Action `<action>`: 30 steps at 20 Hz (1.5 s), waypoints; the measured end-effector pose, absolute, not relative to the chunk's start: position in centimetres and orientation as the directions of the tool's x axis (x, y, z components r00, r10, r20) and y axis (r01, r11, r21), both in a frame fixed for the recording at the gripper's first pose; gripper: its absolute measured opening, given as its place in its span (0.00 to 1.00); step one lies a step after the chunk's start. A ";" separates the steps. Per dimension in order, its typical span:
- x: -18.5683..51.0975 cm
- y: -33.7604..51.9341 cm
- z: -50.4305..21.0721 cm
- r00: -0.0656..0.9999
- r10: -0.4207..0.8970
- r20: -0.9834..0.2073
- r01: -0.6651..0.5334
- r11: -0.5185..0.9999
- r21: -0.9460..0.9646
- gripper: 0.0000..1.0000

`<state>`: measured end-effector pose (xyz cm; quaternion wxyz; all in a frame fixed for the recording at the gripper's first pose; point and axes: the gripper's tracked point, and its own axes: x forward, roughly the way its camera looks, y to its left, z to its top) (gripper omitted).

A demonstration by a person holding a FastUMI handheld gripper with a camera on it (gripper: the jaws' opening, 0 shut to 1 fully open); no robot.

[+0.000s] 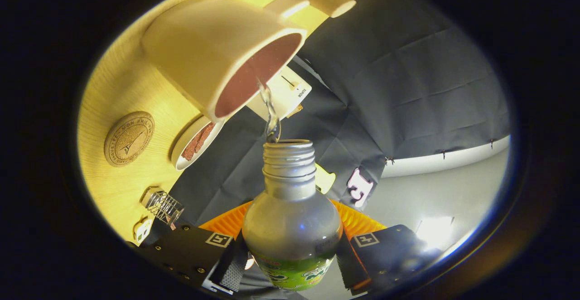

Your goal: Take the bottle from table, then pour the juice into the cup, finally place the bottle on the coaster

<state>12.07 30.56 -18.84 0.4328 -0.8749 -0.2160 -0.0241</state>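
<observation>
One pale wooden table (118, 87) carries everything, seen tilted. On it stands one large cream ceramic cup (213, 50) with a reddish-brown inside and a handle on its far side. Between the fingers sits one clear plastic bottle (292, 227) with a threaded, uncapped neck and a green label, tipped toward the cup; a thin clear stream of juice (271, 114) runs from its mouth to the cup's rim. The gripper (290, 259) pinches the bottle's body from both sides. One white lid-like dish (195, 142) lies beside the cup. One round cork coaster (129, 138) sits nearer the table's edge, well apart from the bottle.
</observation>
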 end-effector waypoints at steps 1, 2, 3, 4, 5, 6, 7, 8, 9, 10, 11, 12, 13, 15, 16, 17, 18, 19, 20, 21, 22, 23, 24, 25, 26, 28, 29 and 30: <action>12.3 30.4 -18.9 0.904 0.360 0.229 0.402 -0.537 -0.741 0.81; 12.2 30.6 -18.8 0.900 0.368 0.233 0.411 -0.543 -0.732 0.81; 12.3 30.6 -18.7 0.895 0.377 0.239 0.424 -0.551 -0.719 0.81; 12.3 30.6 -18.7 0.889 0.387 0.243 0.436 -0.560 -0.705 0.81; 12.6 30.7 -18.7 0.884 0.397 0.247 0.448 -0.568 -0.691 0.81; 12.7 30.7 -18.8 0.880 0.406 0.247 0.456 -0.574 -0.680 0.81; 12.5 30.9 -18.8 0.877 0.413 0.247 0.462 -0.580 -0.671 0.81; 12.3 31.1 -18.9 0.875 0.417 0.247 0.466 -0.583 -0.665 0.81; 11.7 31.6 -18.9 0.873 0.420 0.247 0.469 -0.586 -0.660 0.81; 11.4 31.9 -18.9 0.871 0.424 0.248 0.473 -0.590 -0.654 0.81; 11.2 32.2 -18.8 0.867 0.430 0.251 0.481 -0.593 -0.646 0.81; 11.1 32.4 -18.8 0.864 0.436 0.253 0.487 -0.595 -0.639 0.81; 11.1 32.5 -18.8 0.861 0.440 0.253 0.492 -0.598 -0.633 0.81; 11.3 32.4 -18.8 0.858 0.446 0.254 0.498 -0.601 -0.625 0.81; 11.2 32.4 -18.8 0.857 0.448 0.254 0.499 -0.604 -0.622 0.81; 11.2 32.5 -18.9 0.855 0.452 0.253 0.502 -0.605 -0.618 0.81; 11.2 32.6 -18.9 0.854 0.456 0.252 0.505 -0.608 -0.612 0.81; 11.0 32.6 -18.9 0.852 0.458 0.252 0.508 -0.612 -0.606 0.81; 11.1 32.7 -19.0 0.852 0.460 0.250 0.509 -0.614 -0.604 0.81; 11.2 32.7 -19.1 0.852 0.461 0.248 0.508 -0.613 -0.605 0.81; 11.1 32.6 -19.2 0.853 0.461 0.245 0.506 -0.615 -0.605 0.81; 11.1 32.7 -19.3 0.853 0.462 0.242 0.505 -0.617 -0.603 0.81; 11.0 32.8 -19.4 0.852 0.464 0.242 0.507 -0.618 -0.600 0.81; 11.0 32.8 -19.5 0.852 0.465 0.241 0.507 -0.618 -0.601 0.81; 11.0 32.8 -19.6 0.853 0.464 0.239 0.505 -0.618 -0.603 0.81; 11.0 32.8 -19.6 0.855 0.461 0.236 0.501 -0.618 -0.607 0.81; 11.1 32.8 -19.6 0.857 0.457 0.236 0.497 -0.618 -0.609 0.81; 11.1 32.8 -19.7 0.859 0.454 0.235 0.494 -0.619 -0.610 0.81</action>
